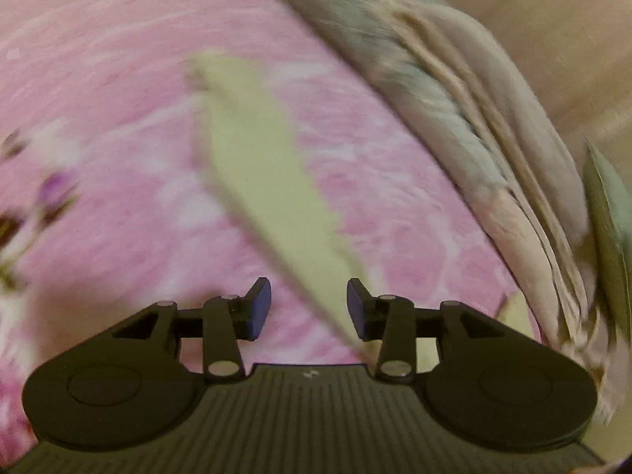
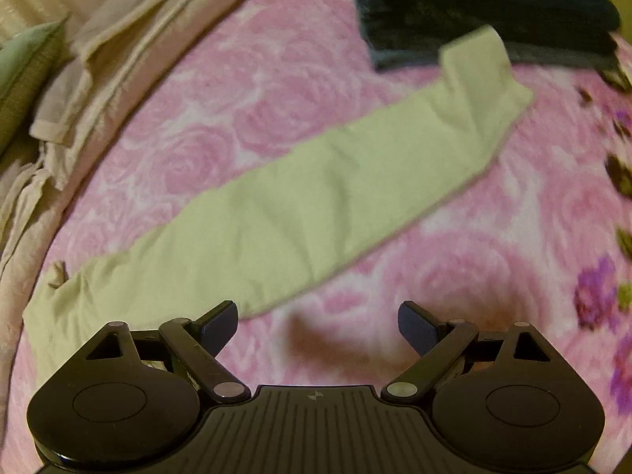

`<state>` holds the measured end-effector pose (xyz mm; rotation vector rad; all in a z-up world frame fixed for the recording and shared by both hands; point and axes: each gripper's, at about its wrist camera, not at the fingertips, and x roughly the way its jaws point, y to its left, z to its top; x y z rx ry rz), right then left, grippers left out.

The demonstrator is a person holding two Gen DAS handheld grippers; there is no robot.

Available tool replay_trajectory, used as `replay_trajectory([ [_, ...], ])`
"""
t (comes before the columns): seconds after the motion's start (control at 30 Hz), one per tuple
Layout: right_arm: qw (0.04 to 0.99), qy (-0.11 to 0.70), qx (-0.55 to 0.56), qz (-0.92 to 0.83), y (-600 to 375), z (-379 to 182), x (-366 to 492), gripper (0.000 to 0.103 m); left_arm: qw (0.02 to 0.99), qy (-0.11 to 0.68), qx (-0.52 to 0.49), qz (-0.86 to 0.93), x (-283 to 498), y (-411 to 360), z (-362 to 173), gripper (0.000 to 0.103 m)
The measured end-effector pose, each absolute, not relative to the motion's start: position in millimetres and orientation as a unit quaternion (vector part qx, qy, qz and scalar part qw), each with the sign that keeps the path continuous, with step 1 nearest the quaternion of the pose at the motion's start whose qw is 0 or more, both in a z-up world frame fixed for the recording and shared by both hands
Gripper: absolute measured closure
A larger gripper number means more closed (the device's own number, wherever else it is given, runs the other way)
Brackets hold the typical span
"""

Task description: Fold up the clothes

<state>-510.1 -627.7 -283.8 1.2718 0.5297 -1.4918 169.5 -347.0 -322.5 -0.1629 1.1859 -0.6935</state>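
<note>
Two grippers hover over one pale green garment [image 2: 316, 201], a long folded strip on the pink floral blanket [image 2: 276, 79]. Right gripper [image 2: 318, 330]: fingers wide, empty; strip lies ahead and left, long axis diagonal. Left gripper [image 1: 309, 308]: fingers part-open, strip end just beside its right fingertip, so nearer.

This looks like a bedroom in a home. A soft pink blanket with a rose pattern [image 2: 276, 91] covers the whole surface, as on a bed. Rumpled beige bedding [image 1: 493, 126] is bunched along one edge, a pale green cushion [image 2: 23, 55] sits beside it, and a heap of dark clothing [image 2: 493, 4] lies on the blanket's far side.
</note>
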Motion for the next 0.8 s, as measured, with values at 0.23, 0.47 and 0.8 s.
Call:
replay_trajectory([
  [0.23, 0.632, 0.241, 0.501, -0.539, -693, -287, -434, 0.013, 0.696, 0.534, 0.017, -0.48, 109, -468, -339, 0.067],
  [0.47, 0.729, 0.235, 0.504, -0.4, -789, -307, -315, 0.038, 0.618, 0.531, 0.073, -0.575, 48, -590, -367, 0.063],
  [0.8, 0.685, 0.193, 0.623, -0.325, -868, -383, -241, 0.066, 0.592, 0.591, 0.022, -0.548, 47, -686, -418, 0.062],
])
